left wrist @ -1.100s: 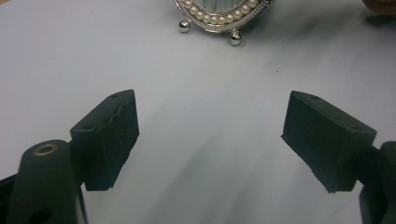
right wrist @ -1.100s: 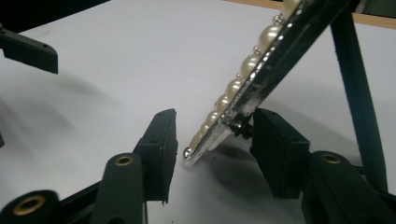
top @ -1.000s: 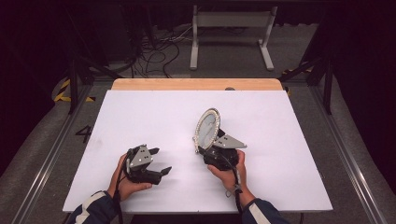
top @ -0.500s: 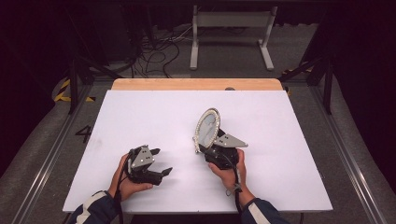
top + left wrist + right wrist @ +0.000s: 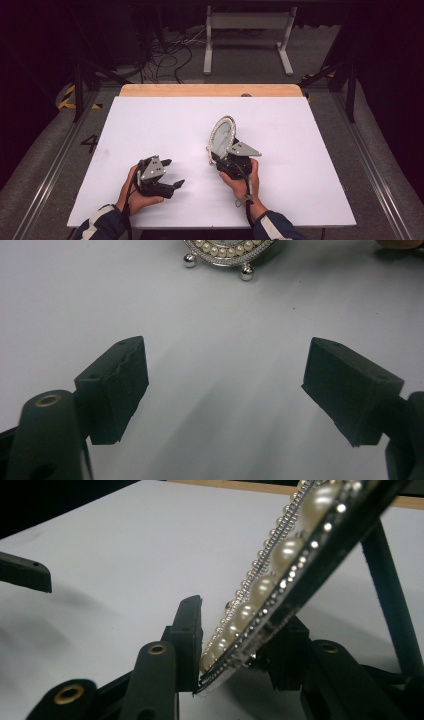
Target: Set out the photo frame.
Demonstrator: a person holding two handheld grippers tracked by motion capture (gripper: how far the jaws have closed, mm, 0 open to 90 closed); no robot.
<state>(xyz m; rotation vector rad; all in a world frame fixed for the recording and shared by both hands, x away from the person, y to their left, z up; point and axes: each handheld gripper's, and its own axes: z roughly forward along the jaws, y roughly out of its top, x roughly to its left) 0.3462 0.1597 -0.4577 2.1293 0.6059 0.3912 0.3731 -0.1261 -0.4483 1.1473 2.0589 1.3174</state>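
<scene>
An oval pearl-rimmed frame (image 5: 222, 134) stands tilted on the white table (image 5: 310, 150), right of centre. My right gripper (image 5: 220, 158) is at its lower edge. In the right gripper view the frame's rim (image 5: 280, 565) runs between the two pads; the jaws have just been closing, and my right gripper (image 5: 235, 652) is shut on the frame. The frame's back strut (image 5: 395, 600) leans behind it. My left gripper (image 5: 173, 173) rests on the table to the left, open with nothing between its pads (image 5: 225, 390). It faces the frame's ball feet (image 5: 227, 250).
A wooden strip (image 5: 210, 90) borders the table's far edge. Beyond it on the floor are a metal stand (image 5: 247, 30) and loose cables (image 5: 165, 55). One jaw of the left gripper (image 5: 25, 572) shows at the left of the right gripper view.
</scene>
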